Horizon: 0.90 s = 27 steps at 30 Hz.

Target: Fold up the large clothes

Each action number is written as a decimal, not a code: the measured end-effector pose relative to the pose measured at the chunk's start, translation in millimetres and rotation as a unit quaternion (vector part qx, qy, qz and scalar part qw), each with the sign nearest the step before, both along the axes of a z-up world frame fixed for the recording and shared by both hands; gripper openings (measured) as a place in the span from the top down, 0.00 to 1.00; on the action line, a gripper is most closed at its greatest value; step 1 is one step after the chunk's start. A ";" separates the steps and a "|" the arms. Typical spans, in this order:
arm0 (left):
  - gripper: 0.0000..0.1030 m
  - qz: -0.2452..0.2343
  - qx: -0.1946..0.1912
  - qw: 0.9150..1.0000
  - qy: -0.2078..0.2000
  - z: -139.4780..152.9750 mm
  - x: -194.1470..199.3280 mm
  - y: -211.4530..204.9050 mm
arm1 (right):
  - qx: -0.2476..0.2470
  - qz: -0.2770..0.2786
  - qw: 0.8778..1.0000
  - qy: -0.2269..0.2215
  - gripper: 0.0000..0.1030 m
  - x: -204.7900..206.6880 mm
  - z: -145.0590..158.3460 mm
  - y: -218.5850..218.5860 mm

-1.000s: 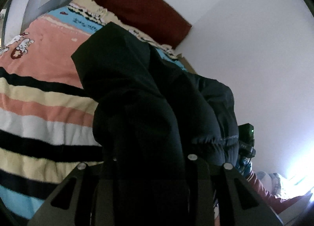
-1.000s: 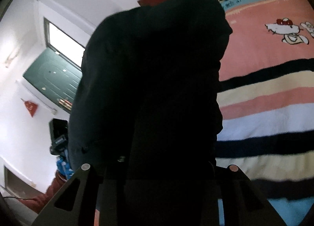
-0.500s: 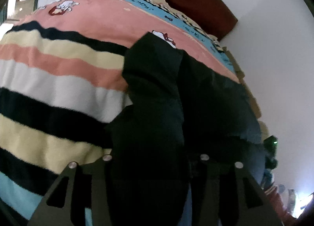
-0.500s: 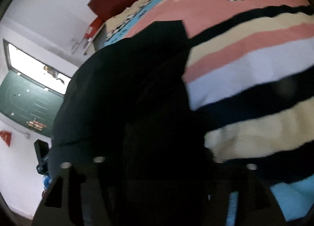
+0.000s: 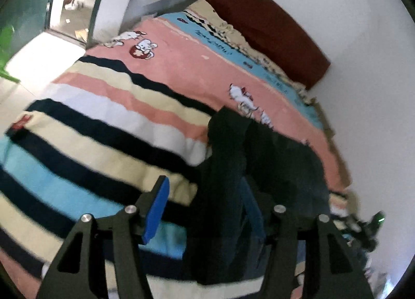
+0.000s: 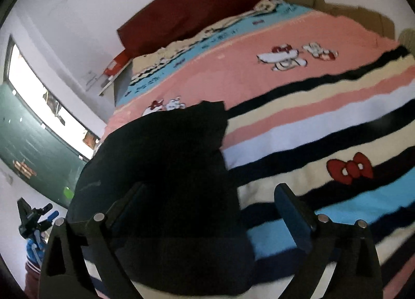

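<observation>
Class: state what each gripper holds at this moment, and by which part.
Nothing. The left gripper and right gripper have just been opening; the black garment lies loose between their fingers.

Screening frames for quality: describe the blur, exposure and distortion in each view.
Left wrist view: fisheye bends the striped blanket; blurred edges; doorway overexposed; black garment a detailless mass. Right wrist view: same curvature, stripes smeared, window blown out, garment underexposed.

Right gripper (image 6: 210,210) jaws just opened, black garment (image 6: 166,169) between, on striped blanket (image 6: 324,127)
</observation>
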<state>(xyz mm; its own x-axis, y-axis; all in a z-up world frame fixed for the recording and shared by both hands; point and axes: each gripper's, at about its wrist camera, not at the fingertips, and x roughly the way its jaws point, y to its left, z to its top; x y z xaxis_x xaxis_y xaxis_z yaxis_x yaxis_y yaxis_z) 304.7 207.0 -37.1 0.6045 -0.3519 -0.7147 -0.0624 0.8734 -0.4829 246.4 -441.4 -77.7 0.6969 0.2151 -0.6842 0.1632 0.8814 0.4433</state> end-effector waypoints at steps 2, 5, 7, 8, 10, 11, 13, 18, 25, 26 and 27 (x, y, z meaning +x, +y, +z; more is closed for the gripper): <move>0.46 0.000 0.027 1.000 -0.006 4.9 -10.0 -12.1 | -0.015 -0.003 1.000 -0.001 0.05 -13.5 10.3 12.6; 0.46 0.011 0.075 0.997 -0.024 11.5 -37.2 -38.0 | -0.044 -0.015 0.999 -0.011 0.03 -44.0 19.8 37.9; 0.46 0.016 0.097 0.994 -0.037 14.4 -55.6 -52.1 | -0.049 -0.016 0.999 -0.015 0.01 -54.3 25.2 44.8; 0.46 0.018 0.110 0.993 -0.045 16.2 -67.5 -61.4 | -0.055 -0.016 0.998 -0.020 0.01 -63.6 26.0 53.3; 0.46 0.019 0.138 0.988 -0.060 18.3 -86.9 -78.9 | -0.068 -0.014 0.997 -0.024 0.01 -77.0 26.3 66.8; 0.46 0.019 0.149 0.987 -0.064 18.4 -93.7 -85.5 | -0.082 -0.006 0.996 -0.027 0.01 -86.5 24.5 79.9; 0.46 0.016 0.172 0.983 -0.067 19.2 -105.2 -100.3 | -0.089 -0.003 0.996 -0.028 0.01 -91.2 23.7 86.0; 0.46 0.014 0.219 0.972 -0.081 21.6 -125.2 -131.5 | -0.119 0.015 0.992 -0.038 0.01 -105.8 17.8 119.0; 0.46 0.008 0.258 0.960 -0.109 28.2 -120.0 -154.6 | -0.151 0.039 0.986 -0.053 0.01 -95.7 17.6 148.0; 0.46 0.007 0.260 0.959 -0.112 28.5 -115.4 -156.5 | -0.154 0.043 0.985 -0.058 0.01 -91.6 18.9 152.4; 0.46 0.006 0.261 0.959 -0.114 28.5 -111.3 -157.8 | -0.156 0.048 0.985 -0.062 0.01 -86.9 20.1 156.7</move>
